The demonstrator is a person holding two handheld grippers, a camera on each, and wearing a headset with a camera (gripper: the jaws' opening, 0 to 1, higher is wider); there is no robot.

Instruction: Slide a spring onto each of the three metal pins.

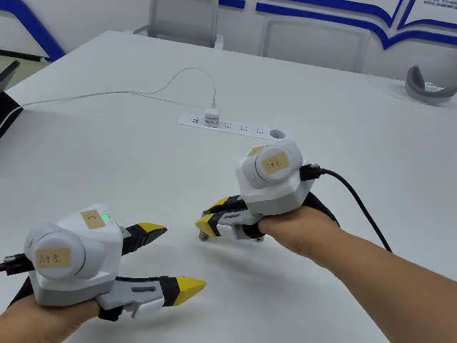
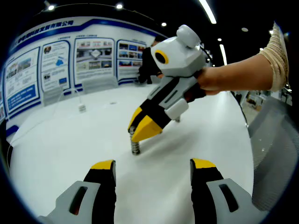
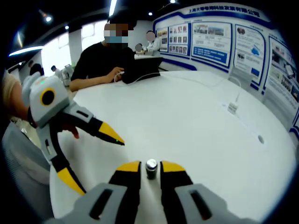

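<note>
Work laid out on a wide white table (image 1: 128, 136), flat and plain, good for standing small parts upright. At the near left, the left gripper (image 1: 180, 256): low over the tabletop, jaws spread wide and gripping nothing, nose pointed toward the work. Likely waiting there as a ready second hand, close enough to steady or fetch. At table centre, well apart from it, the right gripper (image 1: 208, 224): tilted nose-down, jaws pinched closed on the top of a metal pin (image 3: 151, 166). Tilt probably chosen to press the pin onto the surface and keep it vertical. On the far side, a power strip (image 1: 228, 126), well apart from the work and judged no part of the task. The pin itself: upright between the yellow jaw tips, rounded head visible in the right gripper view, foot down on the table. Held by the head rather than the shank, presumably to leave the shank free for a coil. Smallest item, the spring (image 2: 135, 147): directly below the right jaw tips in the left gripper view, seemingly coiled around the pin's lower shank, bottom coil touching the table. Judged seated on this pin, or in the last stage of seating. Count of pins finished overall: cannot tell.
</note>
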